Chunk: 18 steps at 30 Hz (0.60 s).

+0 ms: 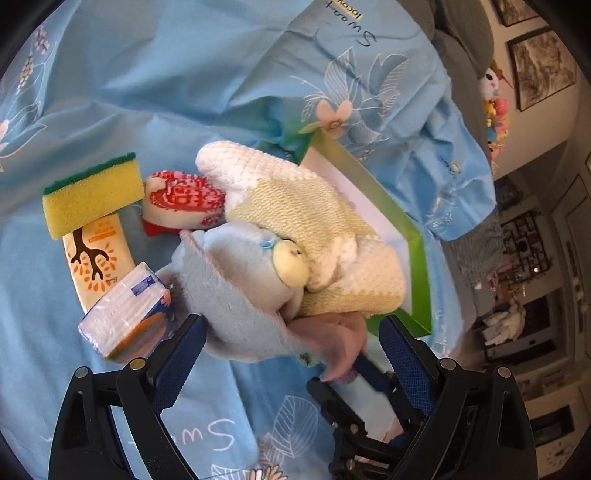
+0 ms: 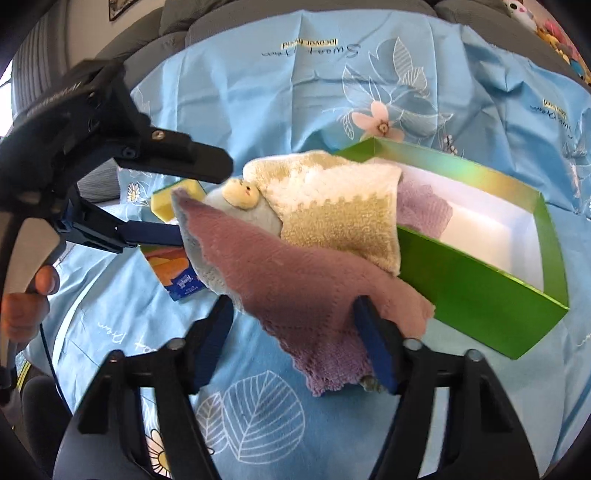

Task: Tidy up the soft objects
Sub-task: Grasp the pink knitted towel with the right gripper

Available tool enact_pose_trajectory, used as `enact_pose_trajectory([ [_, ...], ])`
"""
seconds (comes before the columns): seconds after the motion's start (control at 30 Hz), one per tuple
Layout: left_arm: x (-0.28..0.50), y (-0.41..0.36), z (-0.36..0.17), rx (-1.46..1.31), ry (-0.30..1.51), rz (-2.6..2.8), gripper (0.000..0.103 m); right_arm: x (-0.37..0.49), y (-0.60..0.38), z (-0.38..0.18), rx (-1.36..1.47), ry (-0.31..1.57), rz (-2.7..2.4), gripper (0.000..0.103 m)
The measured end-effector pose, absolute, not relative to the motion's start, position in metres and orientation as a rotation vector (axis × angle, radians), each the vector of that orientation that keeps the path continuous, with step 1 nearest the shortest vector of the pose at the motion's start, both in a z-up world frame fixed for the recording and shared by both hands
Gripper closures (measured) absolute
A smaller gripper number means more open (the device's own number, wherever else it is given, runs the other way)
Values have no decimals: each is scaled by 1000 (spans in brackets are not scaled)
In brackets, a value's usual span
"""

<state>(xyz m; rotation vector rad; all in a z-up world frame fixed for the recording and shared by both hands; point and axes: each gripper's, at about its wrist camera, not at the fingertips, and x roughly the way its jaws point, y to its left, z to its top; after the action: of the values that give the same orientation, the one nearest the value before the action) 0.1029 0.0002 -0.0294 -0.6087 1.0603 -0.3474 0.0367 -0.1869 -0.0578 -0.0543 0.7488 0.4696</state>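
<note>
A light blue sheet (image 1: 155, 96) printed with white leaves, pink flowers and script covers the supporting surface, which looks like a sofa or bed; grey cushions (image 2: 207, 22) show at its far edge. Ahead and to the right of the right gripper (image 2: 291, 332), an open green box (image 2: 476, 291) with a white inside rests on the sheet. Ahead and to the left of the left gripper (image 1: 291, 343) lie a yellow sponge (image 1: 92, 199) with a green scouring side, an orange tree-printed packet (image 1: 98, 258) partly under it, a wrapped tissue pack (image 1: 125, 314) nearest that gripper, and a red-and-white patterned soft item (image 1: 181, 203) just beside the sponge.
</note>
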Motion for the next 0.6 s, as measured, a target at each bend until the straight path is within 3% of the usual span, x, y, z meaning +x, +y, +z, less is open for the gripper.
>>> enact_pose_trajectory([
  [0.03, 103, 1, -31, -615, 1057, -342, 19, 37, -184, -60, -61, 757, 471, 71],
  [0.17, 99, 7, -37, -601, 1061, -290, 50, 31, -180, -69, -81, 780, 500, 93],
  [0.2, 97, 10, -38, -604, 1060, -284, 60, 29, -181, -72, -75, 787, 513, 95],
  [0.33, 84, 20, -44, -650, 1061, -304, 78, 23, -183, -74, -14, 803, 553, 96],
  [0.6, 37, 30, -29, -662, 1021, -358, 80, -11, -181, -66, 23, 771, 654, 97],
])
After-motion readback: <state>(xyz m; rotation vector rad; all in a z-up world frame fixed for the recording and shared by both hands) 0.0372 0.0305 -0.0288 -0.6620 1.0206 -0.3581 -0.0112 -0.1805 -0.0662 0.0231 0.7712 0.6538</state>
